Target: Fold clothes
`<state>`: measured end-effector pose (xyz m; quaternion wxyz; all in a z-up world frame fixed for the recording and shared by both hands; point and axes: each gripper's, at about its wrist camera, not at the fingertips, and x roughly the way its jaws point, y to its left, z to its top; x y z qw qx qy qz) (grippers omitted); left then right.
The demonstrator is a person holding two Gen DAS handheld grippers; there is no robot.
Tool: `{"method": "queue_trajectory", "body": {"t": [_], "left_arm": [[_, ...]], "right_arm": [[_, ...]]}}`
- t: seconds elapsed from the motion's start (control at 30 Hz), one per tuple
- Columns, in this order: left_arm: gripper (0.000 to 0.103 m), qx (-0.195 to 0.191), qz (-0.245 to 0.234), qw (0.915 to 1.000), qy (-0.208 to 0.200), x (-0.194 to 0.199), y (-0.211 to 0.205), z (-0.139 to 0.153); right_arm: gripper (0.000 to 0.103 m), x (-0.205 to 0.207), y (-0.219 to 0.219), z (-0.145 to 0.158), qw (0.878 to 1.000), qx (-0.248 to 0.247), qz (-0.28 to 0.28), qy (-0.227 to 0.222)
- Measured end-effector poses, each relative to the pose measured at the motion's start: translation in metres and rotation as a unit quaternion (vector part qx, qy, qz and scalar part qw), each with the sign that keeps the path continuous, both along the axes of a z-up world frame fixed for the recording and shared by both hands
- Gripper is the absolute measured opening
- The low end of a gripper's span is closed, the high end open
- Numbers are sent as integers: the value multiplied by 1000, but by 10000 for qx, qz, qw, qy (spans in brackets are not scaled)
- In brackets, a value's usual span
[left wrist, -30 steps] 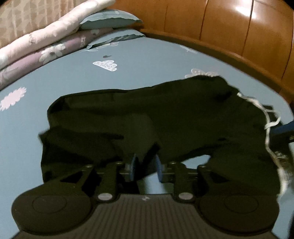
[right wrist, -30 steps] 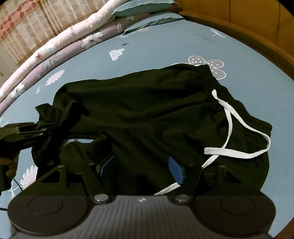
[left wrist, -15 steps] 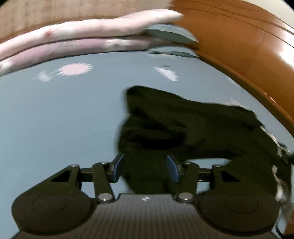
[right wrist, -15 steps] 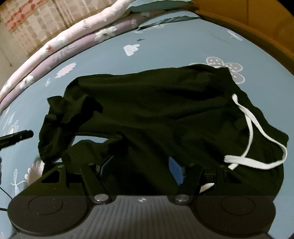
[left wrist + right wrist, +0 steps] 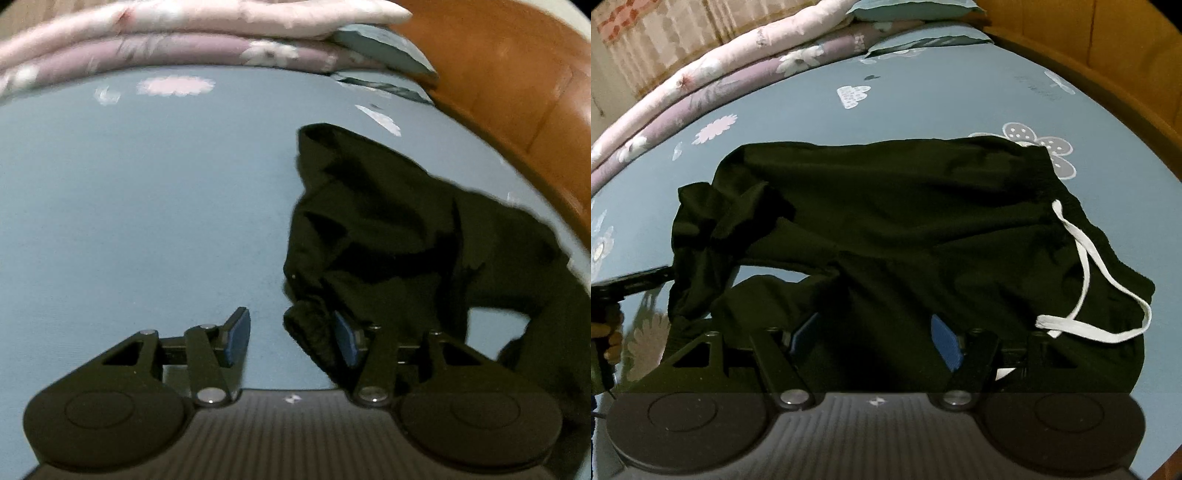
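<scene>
Shorts (image 5: pixel 905 229) on bedsheet (image 5: pixel 147 203); left gripper (image 5: pixel 291 336) just released; right gripper (image 5: pixel 875 339) unclenched

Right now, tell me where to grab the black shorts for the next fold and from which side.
Grip the bunched leg hem of the black shorts, coming from the open bedsheet side with the left gripper. That cuff stands proud beside its fingers, probably easiest to pinch.

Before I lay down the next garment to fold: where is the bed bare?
Bare sheet lies left of the shorts, up to the rolled quilts. A narrower strip runs between the shorts and the pillows. Crowded: the shorts, their drawstring and both grippers fill the near side.
</scene>
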<state>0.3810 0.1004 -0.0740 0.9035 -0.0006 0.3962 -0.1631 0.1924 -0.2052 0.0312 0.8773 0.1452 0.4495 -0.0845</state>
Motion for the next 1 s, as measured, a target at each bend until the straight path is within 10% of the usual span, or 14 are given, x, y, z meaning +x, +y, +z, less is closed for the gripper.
{"method": "queue_trajectory", "body": {"t": [0.27, 0.5, 1.0], "left_arm": [[50, 523, -204, 9979, -324, -10, -32, -3], [12, 197, -349, 9991, -146, -9, -30, 6], [10, 610, 577, 9949, -562, 49, 72, 65]], "right_arm": [[71, 9, 24, 1, 9995, -158, 246, 93], [71, 10, 32, 4, 9996, -192, 195, 109], [72, 20, 39, 4, 9995, -193, 251, 95]]}}
